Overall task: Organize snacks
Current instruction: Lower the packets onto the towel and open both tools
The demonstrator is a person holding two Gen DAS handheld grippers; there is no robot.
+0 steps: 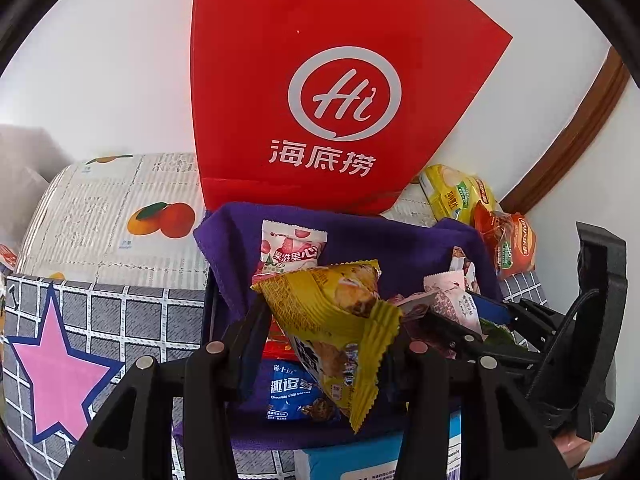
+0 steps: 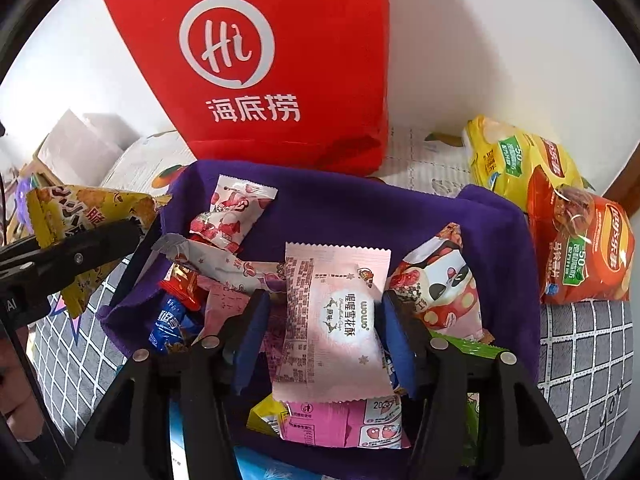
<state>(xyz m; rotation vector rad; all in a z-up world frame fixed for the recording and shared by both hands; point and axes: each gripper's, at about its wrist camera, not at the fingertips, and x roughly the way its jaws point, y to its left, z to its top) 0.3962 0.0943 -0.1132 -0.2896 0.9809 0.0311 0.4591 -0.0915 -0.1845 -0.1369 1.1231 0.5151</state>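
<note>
Snacks are piling up in the purple-lined basket [image 2: 500, 216], and nearest the right gripper [image 2: 324, 320] the pink nougat packet [image 2: 332, 320] is sitting between the blue pads, which look barely touching, if at all, so it is resting on the heap rather than being pinched. The left gripper [image 1: 324, 320] is clamping the yellow packet [image 1: 340, 320] above the basket. Both wrappers are looking light, crinkly and slick, their contents likely crumbly, so gripping across the middle or a crimped end seems safest. Beyond, at twelve o'clock, the red bag [image 2: 280, 60] is standing against the wall. Only the right view is showing the chip bags [image 2: 580, 248] fully at three o'clock; only the left is showing the star-printed cloth [image 1: 60, 360] at nine.
</note>
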